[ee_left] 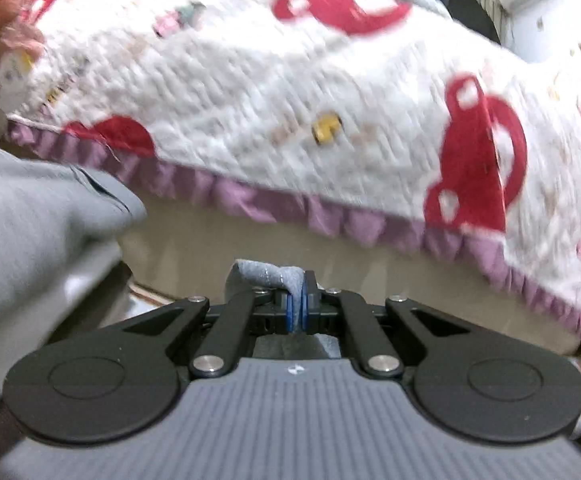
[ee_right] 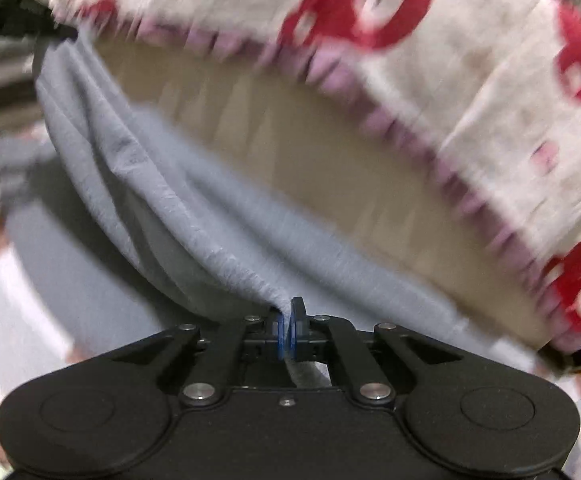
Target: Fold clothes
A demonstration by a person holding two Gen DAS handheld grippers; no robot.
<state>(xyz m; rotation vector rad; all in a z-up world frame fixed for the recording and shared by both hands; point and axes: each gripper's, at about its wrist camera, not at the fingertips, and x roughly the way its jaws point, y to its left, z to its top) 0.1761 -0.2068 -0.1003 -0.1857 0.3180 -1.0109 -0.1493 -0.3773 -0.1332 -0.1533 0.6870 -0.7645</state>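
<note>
The grey garment is hanging in loose folds in front of the bed, not yet folded as far as I can judge. I am pinching its edge with both tongs: the left tongs are clamped tight on a bunched corner, the right tongs closed on cloth. The quilt is lying beyond.

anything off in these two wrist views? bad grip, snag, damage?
Nothing stands out. The left gripper and the right gripper are each shut on a pinch of the grey garment, which hangs in folds between them in front of the red-and-white quilt. No tear shows. Both views are motion-blurred, so fine damage could go unseen.
</note>
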